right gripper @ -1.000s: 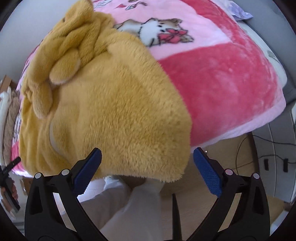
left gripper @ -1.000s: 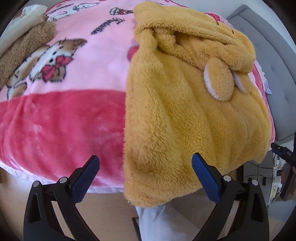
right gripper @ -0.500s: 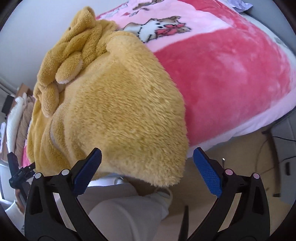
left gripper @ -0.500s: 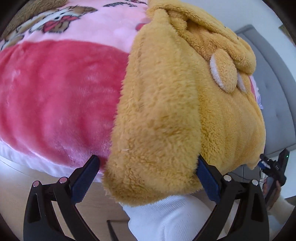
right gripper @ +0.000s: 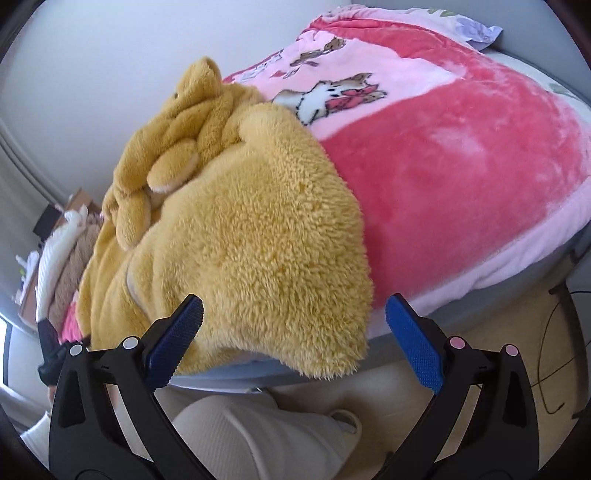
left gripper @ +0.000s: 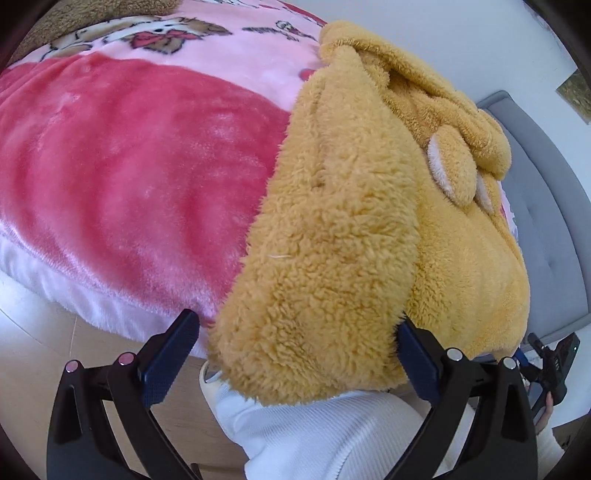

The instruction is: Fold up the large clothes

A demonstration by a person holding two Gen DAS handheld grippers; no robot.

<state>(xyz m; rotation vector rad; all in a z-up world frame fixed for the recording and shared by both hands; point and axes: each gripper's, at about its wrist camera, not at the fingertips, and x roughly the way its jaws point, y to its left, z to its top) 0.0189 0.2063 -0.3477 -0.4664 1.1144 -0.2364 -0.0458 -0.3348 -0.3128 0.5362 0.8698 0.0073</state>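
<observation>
Left wrist: both grippers [left gripper: 295, 347] [right gripper: 293, 332] gape around a fleece garment [left gripper: 332, 240] (yellow), unclamped.

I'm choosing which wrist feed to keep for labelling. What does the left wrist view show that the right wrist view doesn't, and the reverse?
Only the left wrist view shows the grey upholstered headboard and the right gripper off to one side.

Only the right wrist view shows the stacked white and brown folded clothes, a cable on the floor and a patterned pillow.

Both show the yellow fleece garment overhanging the edge of the pink blanket, with that view's own gripper, left or right, open at its hem.
</observation>
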